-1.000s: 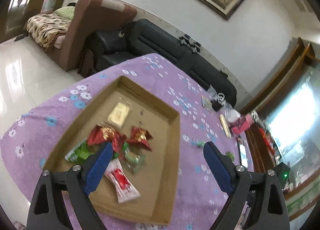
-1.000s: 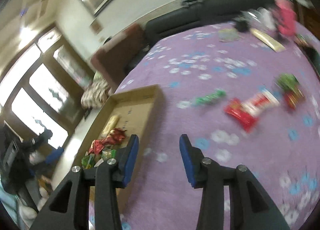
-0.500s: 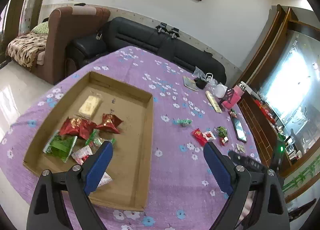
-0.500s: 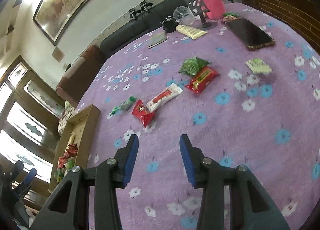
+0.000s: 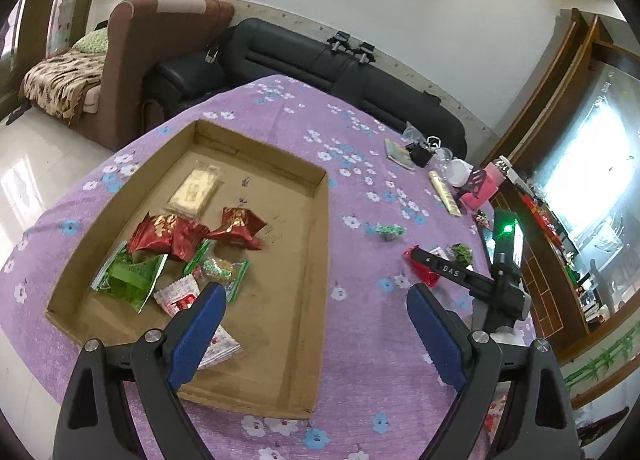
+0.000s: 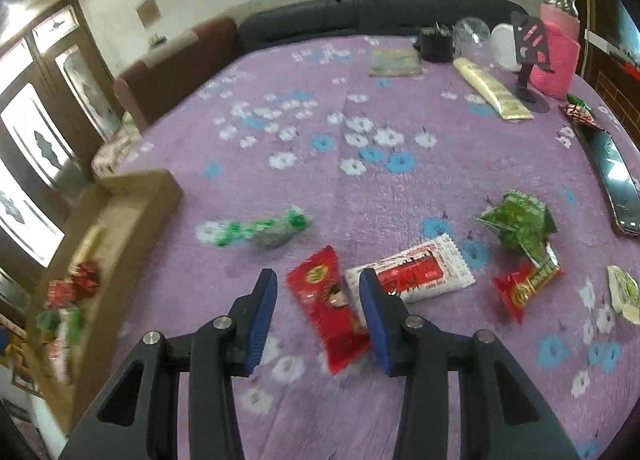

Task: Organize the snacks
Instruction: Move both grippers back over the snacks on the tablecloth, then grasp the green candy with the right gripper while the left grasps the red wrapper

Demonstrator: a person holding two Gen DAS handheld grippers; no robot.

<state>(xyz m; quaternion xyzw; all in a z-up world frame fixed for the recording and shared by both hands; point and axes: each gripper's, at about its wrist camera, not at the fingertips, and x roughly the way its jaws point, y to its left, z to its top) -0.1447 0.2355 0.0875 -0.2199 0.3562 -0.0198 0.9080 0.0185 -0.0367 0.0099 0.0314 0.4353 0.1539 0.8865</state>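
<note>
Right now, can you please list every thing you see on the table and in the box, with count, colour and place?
cardboard box: one, brown, left side of the table
snacks in the box: about seven; red, green, white-red, one pale yellow; mostly the near half
red packet: one, red, on the cloth between the right gripper's fingers, not pinched
white packet: one, white and red, right of the red packet
green candy: one, green, between box and red packet
green bag: one, green, further right
red-green packet: one, below the green bag
phone: one, dark, right edge
pink bottle: one, far edge
tablecloth: purple, flowered
left gripper: open, above the box's near edge
right gripper: open
</note>
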